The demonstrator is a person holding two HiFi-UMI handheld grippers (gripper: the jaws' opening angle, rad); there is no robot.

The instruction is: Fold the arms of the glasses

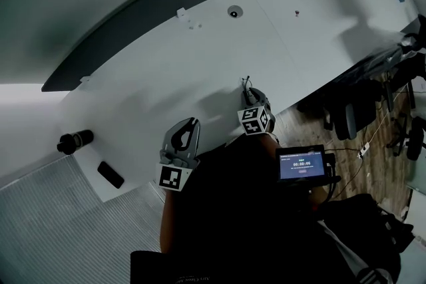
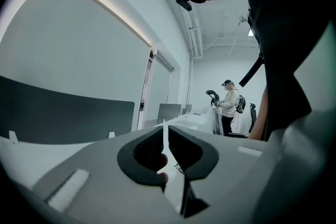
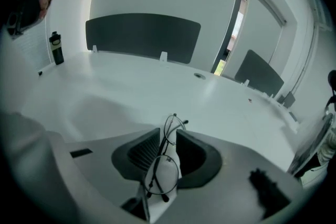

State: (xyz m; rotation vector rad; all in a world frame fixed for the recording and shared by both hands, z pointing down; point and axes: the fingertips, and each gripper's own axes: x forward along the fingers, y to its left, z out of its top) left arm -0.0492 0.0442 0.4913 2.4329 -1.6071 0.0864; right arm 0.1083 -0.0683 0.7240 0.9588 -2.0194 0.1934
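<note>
- The right gripper [image 3: 168, 136] is clamping the glasses [image 3: 161, 173] near the bridge, its jaws pressing in on the thin wire frame, so one round lens is poking out past the jaw tips and the other is sitting back toward the camera
- Gripping at the middle is probably keeping both sides of the frame free, so the arms can be reached from either end
- The arms are looking tucked close behind the lenses in the right gripper view, though the thin wire is making it hard to be sure they are fully folded
- In the head view the right gripper [image 1: 253, 100] is tilting down, holding the glasses [image 1: 247, 83] just above the white table [image 1: 200, 63], likely to rest them there
- The left gripper [image 2: 166, 136] is carrying nothing, its jaws standing almost together with only a sliver of gap, and is waiting level beside the other gripper, near the table edge [image 1: 188, 124]
</note>
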